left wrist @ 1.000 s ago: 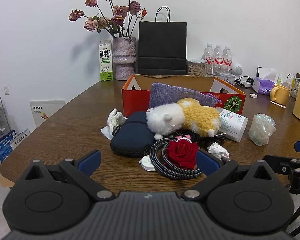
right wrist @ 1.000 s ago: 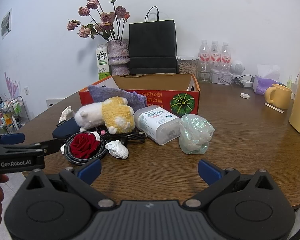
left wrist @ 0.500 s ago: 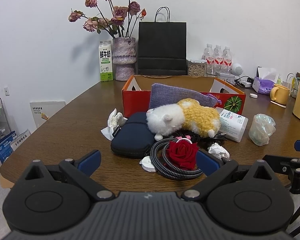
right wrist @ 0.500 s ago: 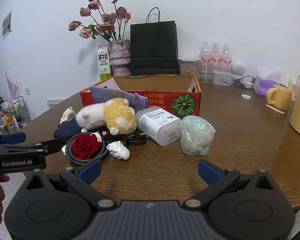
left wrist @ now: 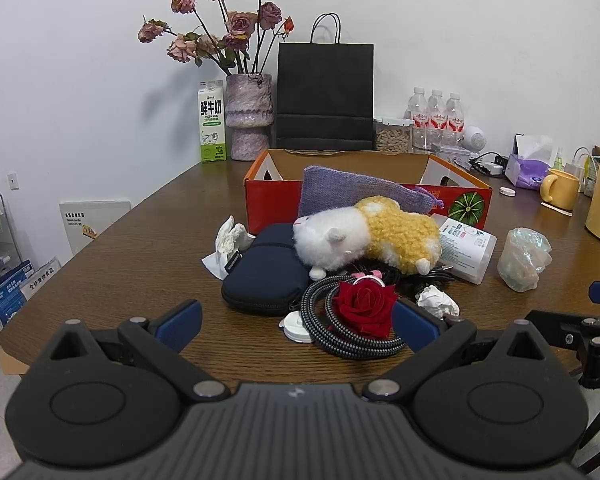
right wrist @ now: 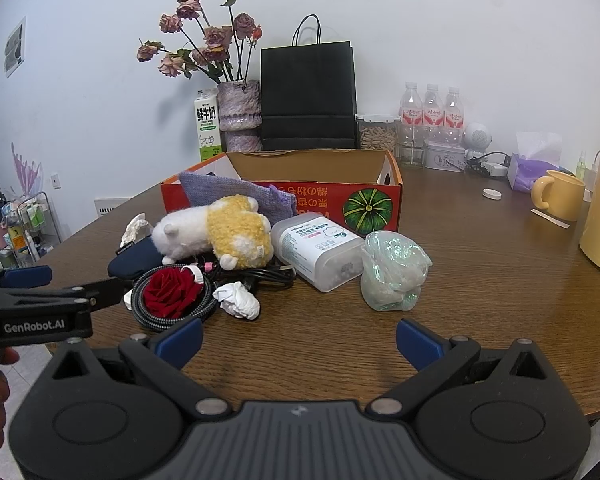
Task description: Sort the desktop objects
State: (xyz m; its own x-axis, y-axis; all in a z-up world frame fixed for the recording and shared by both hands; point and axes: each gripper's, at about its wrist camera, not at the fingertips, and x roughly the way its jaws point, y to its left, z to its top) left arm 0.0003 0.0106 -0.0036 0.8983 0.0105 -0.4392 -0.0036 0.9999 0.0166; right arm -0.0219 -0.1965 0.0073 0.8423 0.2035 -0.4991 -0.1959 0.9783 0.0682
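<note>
Both grippers hang wide apart with nothing between their fingers. From the left wrist view, the left gripper point(left wrist: 296, 320) fills the bottom of the frame, its blue pads spread either side of the pile at centre frame. Nearest it lies a red rose point(left wrist: 364, 303) sitting inside a coiled braided cable point(left wrist: 341, 338), with a small white cap point(left wrist: 296, 326) touching the coil's left edge. Just behind are a dark blue pouch point(left wrist: 262, 276), a white and yellow plush toy point(left wrist: 367, 234), a purple knitted bag point(left wrist: 351, 194) leaning against the red cardboard box point(left wrist: 272, 196), and a crumpled tissue point(left wrist: 230, 240) at the left of the heap.

From the right wrist view, the right gripper point(right wrist: 298, 338) is likewise released and empty at the bottom of the frame, with the left gripper's arm reaching in from the left edge. At centre frame are a white plastic container point(right wrist: 319, 250), a crinkled clear plastic bag point(right wrist: 391, 276) to its right, and a wad of white paper point(right wrist: 238, 300) in front, beside a black cable point(right wrist: 266, 274).

Judging by this, the sorting has barely begun: the box interior, as far as it shows, looks empty, and every loose item is on the table point(right wrist: 479, 280). The pile is tangled and overlapping, so items will likely need lifting off one at a time.
</note>
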